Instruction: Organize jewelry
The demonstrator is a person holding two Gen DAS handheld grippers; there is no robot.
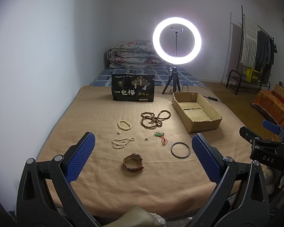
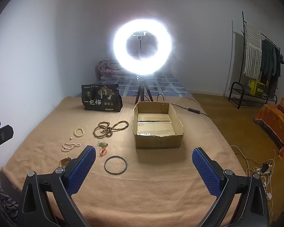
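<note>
Jewelry lies spread over a tan blanket (image 1: 108, 185), all of it to the left of an open cardboard box (image 1: 205, 126) that holds nothing. Nearest the box, a string of brown wooden beads (image 1: 154, 119) loops in a tangle; left of that, farther from the box, sit a pearl bracelet (image 1: 124, 125) and a pearl strand (image 1: 122, 142) with a loose pearl (image 1: 119, 132) between them. A green charm on red cord (image 1: 161, 137) and a thin dark bangle (image 1: 180, 150) rest just off the box's near left corner, and a brown leather watch (image 1: 133, 163) lies nearer the camera. Behind the box stand a lit ring light (image 1: 176, 40) on a tripod and a black snack bag (image 1: 133, 90) — both upright. The left gripper (image 1: 142, 162) hovers over the watch, fingers spread wide and gripping nothing; the right gripper (image 2: 143, 170) hangs before the box — likewise spread and bare.
</note>
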